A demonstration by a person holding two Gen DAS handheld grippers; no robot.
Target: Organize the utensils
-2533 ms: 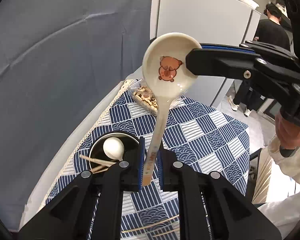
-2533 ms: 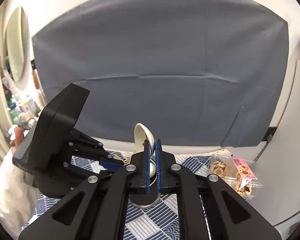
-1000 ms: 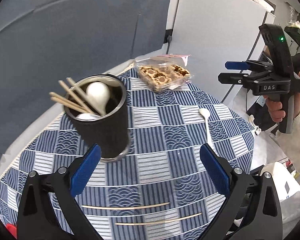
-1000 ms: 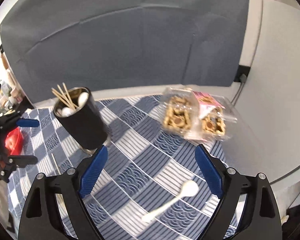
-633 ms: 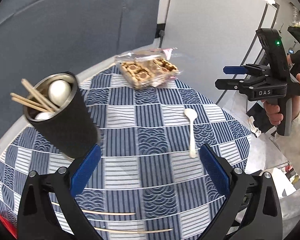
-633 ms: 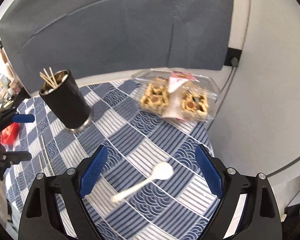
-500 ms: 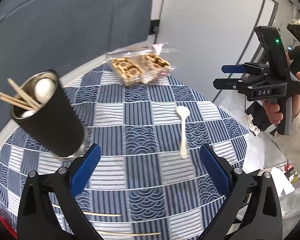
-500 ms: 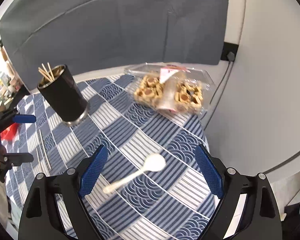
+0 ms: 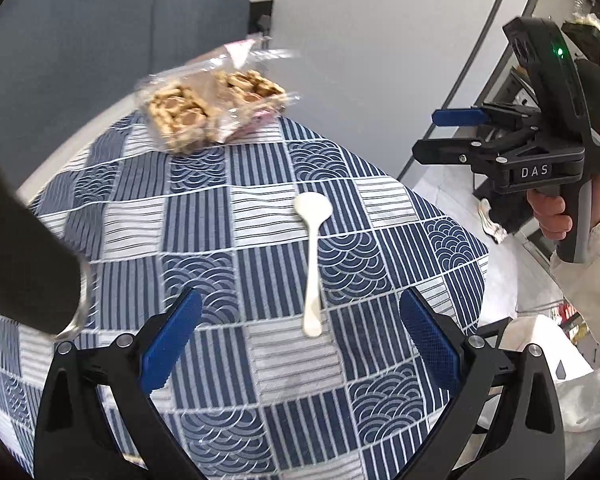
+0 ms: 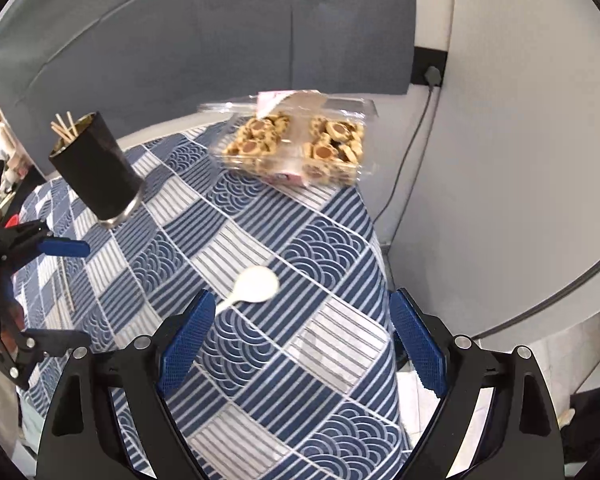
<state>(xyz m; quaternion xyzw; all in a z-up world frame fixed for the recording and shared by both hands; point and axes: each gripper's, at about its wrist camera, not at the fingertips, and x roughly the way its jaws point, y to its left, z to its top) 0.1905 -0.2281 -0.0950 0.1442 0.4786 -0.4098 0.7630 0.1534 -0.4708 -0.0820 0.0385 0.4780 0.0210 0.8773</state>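
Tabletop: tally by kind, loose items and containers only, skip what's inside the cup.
White spoon: 1
Loose chopsticks: 2
Black cup: 1
Clear cookie box: 1
Total: 5

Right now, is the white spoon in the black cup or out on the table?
Out. The white spoon lies flat on the checked tablecloth, apart from the black cup.

Bare cloth (image 10: 332, 344) all around the white spoon (image 9: 312, 248); black cup (image 10: 96, 172) and cookie box (image 10: 300, 144) well apart.
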